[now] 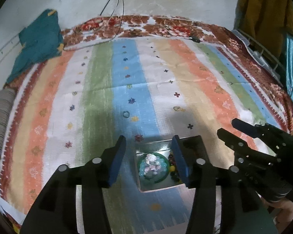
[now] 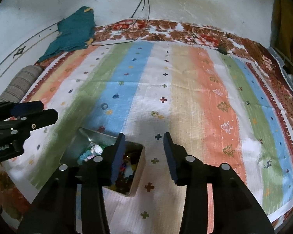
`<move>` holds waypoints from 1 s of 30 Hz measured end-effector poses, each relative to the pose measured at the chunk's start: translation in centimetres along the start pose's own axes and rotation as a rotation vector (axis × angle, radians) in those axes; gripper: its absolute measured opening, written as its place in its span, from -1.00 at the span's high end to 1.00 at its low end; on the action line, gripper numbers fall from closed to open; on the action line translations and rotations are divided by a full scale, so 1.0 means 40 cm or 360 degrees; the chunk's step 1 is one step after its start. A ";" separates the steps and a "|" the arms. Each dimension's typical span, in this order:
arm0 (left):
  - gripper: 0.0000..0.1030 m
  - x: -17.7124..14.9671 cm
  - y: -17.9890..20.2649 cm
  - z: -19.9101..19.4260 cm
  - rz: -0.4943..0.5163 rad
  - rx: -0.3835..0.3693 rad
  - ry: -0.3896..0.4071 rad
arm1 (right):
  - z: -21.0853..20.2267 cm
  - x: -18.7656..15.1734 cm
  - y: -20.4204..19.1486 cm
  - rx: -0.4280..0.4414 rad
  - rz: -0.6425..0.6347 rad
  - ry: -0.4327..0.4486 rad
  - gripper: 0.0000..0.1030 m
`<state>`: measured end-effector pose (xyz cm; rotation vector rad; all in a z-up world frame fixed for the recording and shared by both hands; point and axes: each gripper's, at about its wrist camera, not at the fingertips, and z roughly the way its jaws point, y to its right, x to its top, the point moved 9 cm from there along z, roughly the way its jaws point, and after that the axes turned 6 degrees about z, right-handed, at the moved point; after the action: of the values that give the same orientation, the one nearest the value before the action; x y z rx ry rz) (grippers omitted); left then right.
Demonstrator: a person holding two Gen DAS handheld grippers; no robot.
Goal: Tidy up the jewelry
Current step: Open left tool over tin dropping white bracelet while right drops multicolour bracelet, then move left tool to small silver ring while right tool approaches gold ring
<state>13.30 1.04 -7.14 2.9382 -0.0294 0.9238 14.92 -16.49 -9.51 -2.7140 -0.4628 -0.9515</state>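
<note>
The metal tin point(image 1: 156, 185) of beads lay just below the left gripper point(image 1: 148, 159), between its parted, empty fingers. The loose ring point(image 1: 126, 114) rested ahead of that gripper on the blue stripe, the small gold piece point(image 2: 155, 114) ahead of the right gripper point(image 2: 144, 156), also spread and empty, so each gripper seemed nearer one piece.

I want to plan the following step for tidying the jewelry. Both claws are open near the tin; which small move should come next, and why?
Probably move the left claw forward toward the ring on the blue stripe. The tin already holds beads and a bracelet, while the ring and a small gold piece lie loose on the cloth. Both claws are open and hold nothing, and the ring lies almost straight ahead of the left one.
</note>
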 end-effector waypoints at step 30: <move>-0.23 0.033 -0.113 0.202 -0.0098 0.0138 -0.0262 | 0.164 0.058 0.037 -0.0025 0.0015 -0.0167 -0.02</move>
<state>19.16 5.04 -13.23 3.0681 0.0956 0.6904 20.88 -15.30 -13.22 -2.7873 -0.4636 -0.8169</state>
